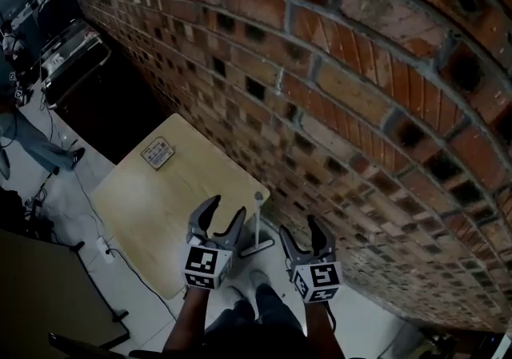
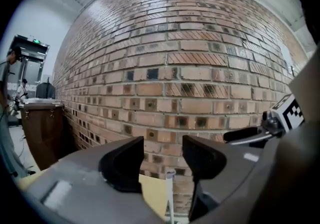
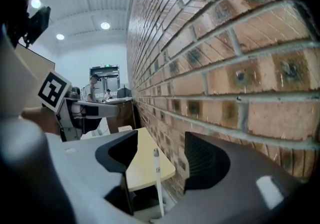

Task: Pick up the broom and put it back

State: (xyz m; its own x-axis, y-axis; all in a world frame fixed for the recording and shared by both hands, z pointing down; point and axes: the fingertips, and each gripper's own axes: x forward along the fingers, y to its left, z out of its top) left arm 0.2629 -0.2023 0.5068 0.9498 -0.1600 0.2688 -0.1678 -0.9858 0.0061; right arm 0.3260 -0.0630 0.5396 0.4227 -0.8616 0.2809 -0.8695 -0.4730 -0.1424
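Table of pale wood (image 1: pixel 176 205), one, stands against the red brick wall (image 1: pixel 336 69), with one small flat rectangular tag (image 1: pixel 158 153) lying on it. Over the table's near corner hovers the left gripper (image 1: pixel 227 209), jaws apart, empty. One white-handled broom (image 1: pixel 258 221) stands upright at that corner. Just right of the table the right gripper (image 1: pixel 298 225) gapes, empty too.

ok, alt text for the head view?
Seen from steeply above, two open grippers, left gripper and right gripper, are held side by side with nothing in their jaws. Just ahead, a broom stands upright at the corner of a pale table beside a brick wall.
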